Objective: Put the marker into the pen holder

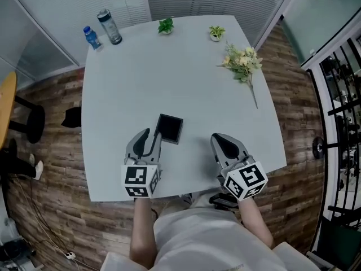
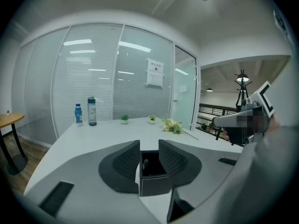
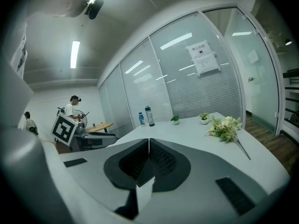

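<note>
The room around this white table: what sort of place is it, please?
Probably an office meeting room. Glass walls with blinds stand beside the white table, a paper notice hangs on the glass, and the table holds bottles and small plants.

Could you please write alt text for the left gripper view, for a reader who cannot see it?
The left gripper, fingers open, frames a square black pen holder on a white table, with a dark marker standing inside it. Bottles, small plants and flowers sit along the far edge.

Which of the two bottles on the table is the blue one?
The shorter bottle, on the left in the head view; the taller bottle beside it is grey.
</note>
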`<state>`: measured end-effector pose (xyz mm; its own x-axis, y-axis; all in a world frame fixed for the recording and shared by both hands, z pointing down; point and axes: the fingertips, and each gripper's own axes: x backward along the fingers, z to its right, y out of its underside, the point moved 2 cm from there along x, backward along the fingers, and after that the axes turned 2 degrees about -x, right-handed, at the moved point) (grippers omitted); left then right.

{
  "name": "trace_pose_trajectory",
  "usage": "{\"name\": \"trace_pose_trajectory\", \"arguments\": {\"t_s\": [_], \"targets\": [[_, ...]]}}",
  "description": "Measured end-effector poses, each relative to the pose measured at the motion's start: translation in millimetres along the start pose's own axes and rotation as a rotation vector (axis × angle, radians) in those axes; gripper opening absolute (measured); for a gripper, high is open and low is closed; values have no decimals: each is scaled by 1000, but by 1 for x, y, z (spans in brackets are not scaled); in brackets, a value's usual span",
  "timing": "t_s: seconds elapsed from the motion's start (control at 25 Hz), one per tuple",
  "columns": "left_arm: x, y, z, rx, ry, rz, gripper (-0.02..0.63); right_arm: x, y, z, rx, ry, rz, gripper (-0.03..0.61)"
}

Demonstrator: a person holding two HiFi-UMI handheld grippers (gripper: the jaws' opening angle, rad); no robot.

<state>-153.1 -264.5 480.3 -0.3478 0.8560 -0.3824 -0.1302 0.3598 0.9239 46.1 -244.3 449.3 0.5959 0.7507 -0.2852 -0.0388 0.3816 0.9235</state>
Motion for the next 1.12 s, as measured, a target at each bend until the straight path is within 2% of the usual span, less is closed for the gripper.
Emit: {"name": "trace_pose_trajectory", "arguments": {"t_s": [0.24, 0.44, 1.12], "targets": [[38, -29, 6, 24, 12, 93, 58, 20, -17, -19, 26, 52, 73, 18], [65, -41, 14, 24, 20, 135, 13, 37, -23, -30, 28, 77, 110, 17], [74, -41, 22, 49, 59, 140, 11, 53, -24, -35, 36, 101, 119, 15]]}}
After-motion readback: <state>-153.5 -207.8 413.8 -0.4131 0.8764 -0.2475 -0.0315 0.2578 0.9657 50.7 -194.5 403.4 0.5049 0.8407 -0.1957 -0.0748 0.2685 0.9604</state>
